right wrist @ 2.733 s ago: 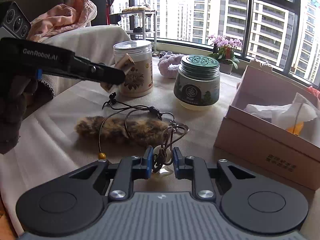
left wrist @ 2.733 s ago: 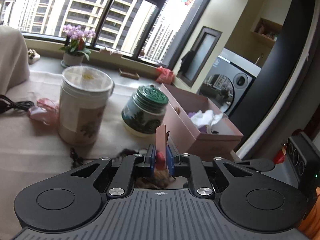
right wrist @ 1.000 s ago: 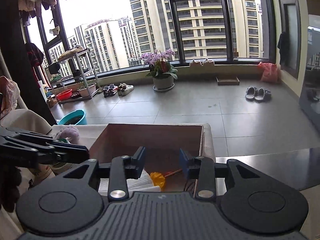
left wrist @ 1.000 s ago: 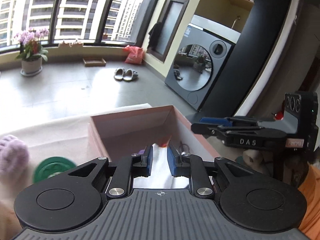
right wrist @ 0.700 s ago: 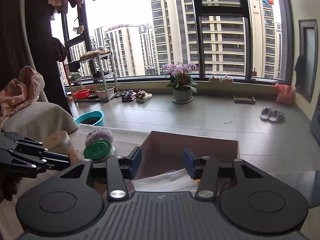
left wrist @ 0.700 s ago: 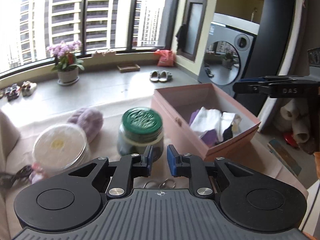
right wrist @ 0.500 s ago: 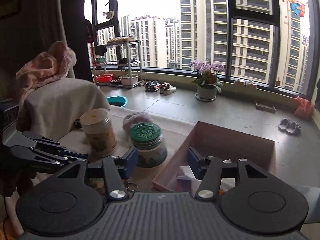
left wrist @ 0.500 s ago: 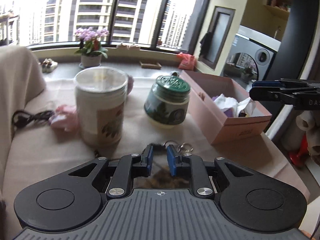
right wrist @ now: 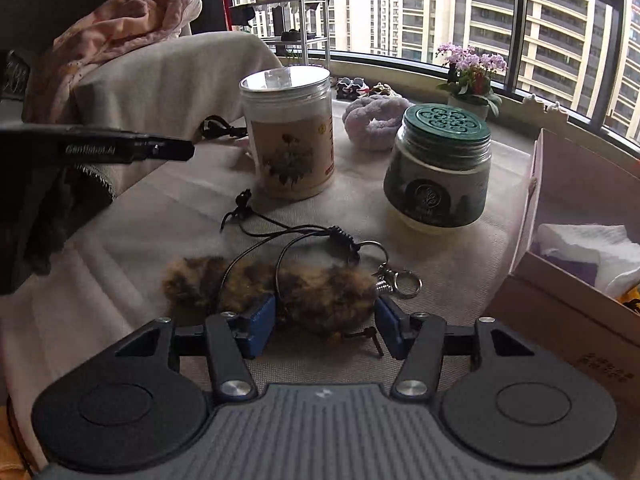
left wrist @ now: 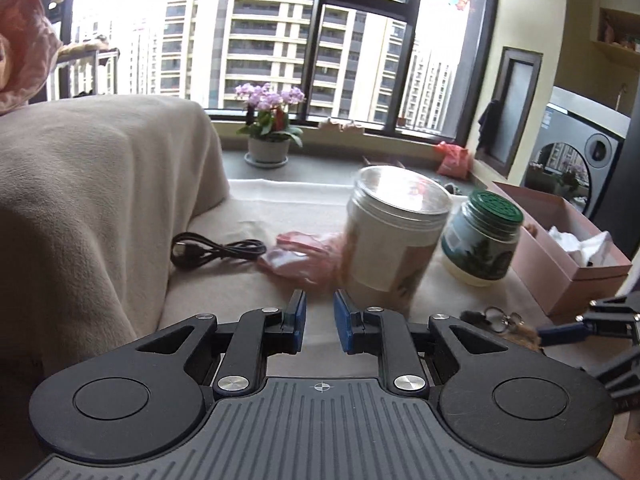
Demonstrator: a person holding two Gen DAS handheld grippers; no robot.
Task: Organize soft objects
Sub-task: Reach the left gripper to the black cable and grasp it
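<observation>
Daylight pours in through the big windows (left wrist: 320, 40) at 12 o'clock in both views, washing the sky out to white. Glare sits on the clear jar lid (left wrist: 402, 190). That jar and the pink cloth (left wrist: 304, 254) beside it are motion-blurred in the left view; the right view is sharper. Fisheye bending curves window frames toward 3 and 9 o'clock. Soft shadows lie under the fur toy (right wrist: 280, 284).

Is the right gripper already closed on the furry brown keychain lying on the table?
No, the right gripper is open, its blue pads on either side of the furry brown keychain, which lies on the table.
</observation>
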